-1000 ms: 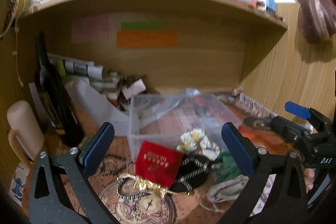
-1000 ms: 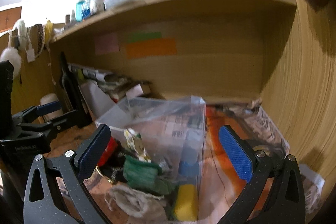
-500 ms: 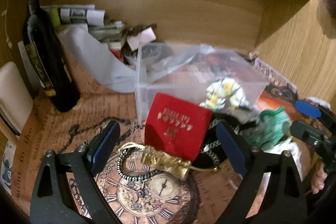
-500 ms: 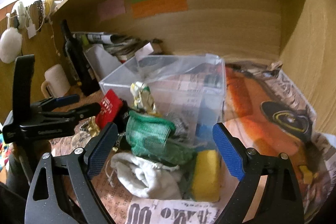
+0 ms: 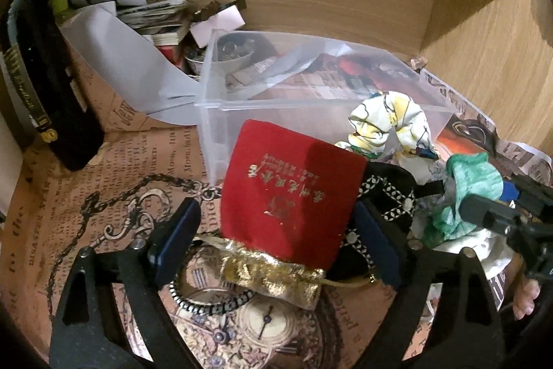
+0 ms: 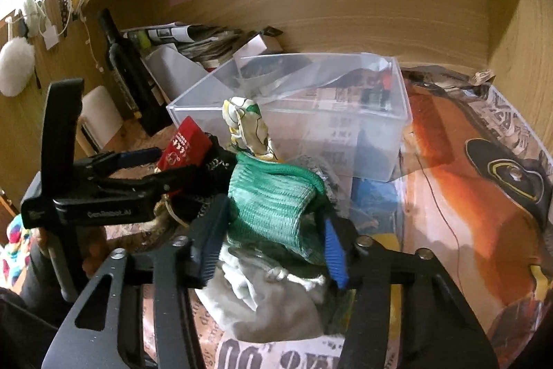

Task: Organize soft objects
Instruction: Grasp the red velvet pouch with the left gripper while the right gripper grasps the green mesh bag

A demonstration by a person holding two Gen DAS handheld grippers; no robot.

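A red velvet pouch (image 5: 290,189) with a gold hem leans against a clear plastic box (image 5: 311,106). My left gripper (image 5: 276,241) is open with a finger on each side of the pouch's lower end. A green knit cloth (image 6: 273,206) lies on a pile with a white drawstring bag (image 6: 262,303). My right gripper (image 6: 268,244) is open, its fingers on either side of the green cloth. A white and yellow scrunchie (image 5: 390,123) and a black patterned band (image 5: 390,192) lie beside the pouch. The pouch also shows in the right wrist view (image 6: 185,144).
A dark wine bottle (image 5: 45,82) stands at the left. Papers and a grey sheet (image 5: 131,57) are piled behind the box. A beaded bracelet (image 5: 207,300) lies under the pouch. The desk is covered with printed paper (image 6: 466,161). Wooden walls close the back and right.
Both grippers have moved forward and down. The left one now straddles the red pouch, the right one straddles the green cloth, and both openings have narrowed.
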